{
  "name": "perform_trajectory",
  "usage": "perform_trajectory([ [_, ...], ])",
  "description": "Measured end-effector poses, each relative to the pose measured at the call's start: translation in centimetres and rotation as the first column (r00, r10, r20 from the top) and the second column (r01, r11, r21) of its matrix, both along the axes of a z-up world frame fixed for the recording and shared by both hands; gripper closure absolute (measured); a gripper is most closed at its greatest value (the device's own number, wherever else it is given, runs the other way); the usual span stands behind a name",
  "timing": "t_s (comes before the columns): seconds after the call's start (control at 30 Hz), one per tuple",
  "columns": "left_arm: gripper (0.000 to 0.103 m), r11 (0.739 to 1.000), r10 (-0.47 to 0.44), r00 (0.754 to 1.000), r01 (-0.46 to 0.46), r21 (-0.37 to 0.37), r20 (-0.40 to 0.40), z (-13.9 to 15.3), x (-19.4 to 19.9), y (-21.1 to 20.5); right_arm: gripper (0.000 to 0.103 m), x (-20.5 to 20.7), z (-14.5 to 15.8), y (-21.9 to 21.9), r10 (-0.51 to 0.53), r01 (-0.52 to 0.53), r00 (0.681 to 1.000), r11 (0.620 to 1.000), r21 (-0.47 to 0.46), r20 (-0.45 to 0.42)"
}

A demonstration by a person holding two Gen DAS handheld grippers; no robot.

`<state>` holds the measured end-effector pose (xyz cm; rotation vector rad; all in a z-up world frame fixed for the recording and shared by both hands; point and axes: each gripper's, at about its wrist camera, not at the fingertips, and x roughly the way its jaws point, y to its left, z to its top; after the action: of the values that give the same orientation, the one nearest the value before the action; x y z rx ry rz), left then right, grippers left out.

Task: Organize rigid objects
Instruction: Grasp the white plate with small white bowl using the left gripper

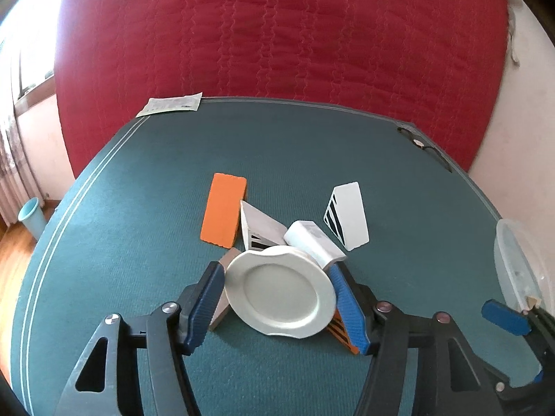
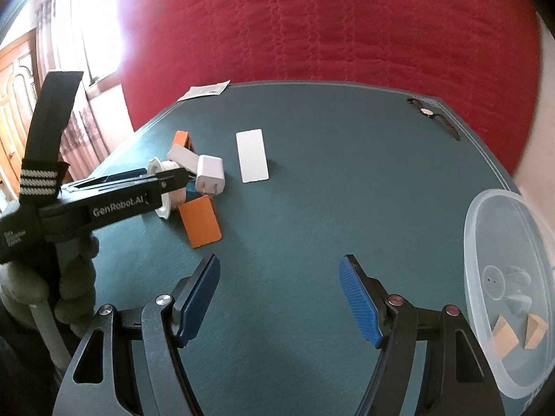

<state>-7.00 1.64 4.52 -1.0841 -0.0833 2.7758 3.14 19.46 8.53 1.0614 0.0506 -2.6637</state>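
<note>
A small white plate (image 1: 282, 298) stands tilted between the blue pads of my left gripper (image 1: 275, 268), which press on its rim from both sides. Around it lie an orange block (image 1: 223, 209), a white striped wedge (image 1: 258, 228), a white charger (image 1: 312, 242) and a white striped box (image 1: 348, 215). An orange striped piece (image 1: 341, 336) peeks out beneath the plate. The right wrist view shows the plate (image 2: 164, 204) on edge in the left gripper (image 2: 166, 180). My right gripper (image 2: 280, 260) hovers open over bare green tabletop, nothing between its fingers.
A clear plastic container (image 2: 485, 228) at the table's right edge holds wooden wedges (image 2: 504, 339) and small grey pieces. A paper packet (image 1: 171, 104) and a wristwatch (image 1: 421, 145) lie at the far corners. A red quilt hangs behind; a pale blue cup (image 1: 33, 216) stands on the floor at left.
</note>
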Motion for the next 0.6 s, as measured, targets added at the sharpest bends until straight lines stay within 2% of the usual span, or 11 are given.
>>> perform_trajectory([
  [0.07, 0.039, 1.0, 0.011, 1.0, -0.011, 0.006, -0.01, 0.4, 0.2, -0.3, 0.031, 0.0, -0.1, -0.2, 0.007, -0.007, 1.0, 1.0, 0.0, 0.003],
  [0.1, 0.046, 1.0, 0.011, 1.0, -0.011, 0.015, -0.015, 0.6, 0.4, -0.5, 0.031, 0.0, -0.1, -0.2, 0.01, -0.01, 1.0, 1.0, -0.001, 0.004],
  [0.17, 0.051, 0.999, 0.019, 1.0, -0.019, 0.031, -0.023, 1.3, 0.5, -1.0, 0.031, -0.2, -0.1, -0.2, 0.019, -0.018, 1.0, 1.0, -0.013, 0.013],
  [0.43, 0.051, 0.997, 0.066, 0.997, -0.064, 0.044, -0.034, 2.0, 0.7, -2.5, 0.031, -0.7, -0.1, -1.9, 0.067, -0.067, 0.998, 0.998, -0.021, 0.02],
  [0.53, 0.043, 0.996, 0.079, 0.997, -0.078, 0.053, -0.012, 1.7, 0.6, -3.1, 0.031, -0.7, -0.3, -2.2, 0.078, -0.078, 0.997, 0.997, -0.019, 0.022],
  [0.6, 0.027, 0.995, 0.09, 0.996, -0.089, 0.047, -0.013, 1.6, 0.8, -3.3, 0.031, -0.6, -0.6, -2.0, 0.076, -0.075, 0.997, 0.997, -0.019, 0.027],
])
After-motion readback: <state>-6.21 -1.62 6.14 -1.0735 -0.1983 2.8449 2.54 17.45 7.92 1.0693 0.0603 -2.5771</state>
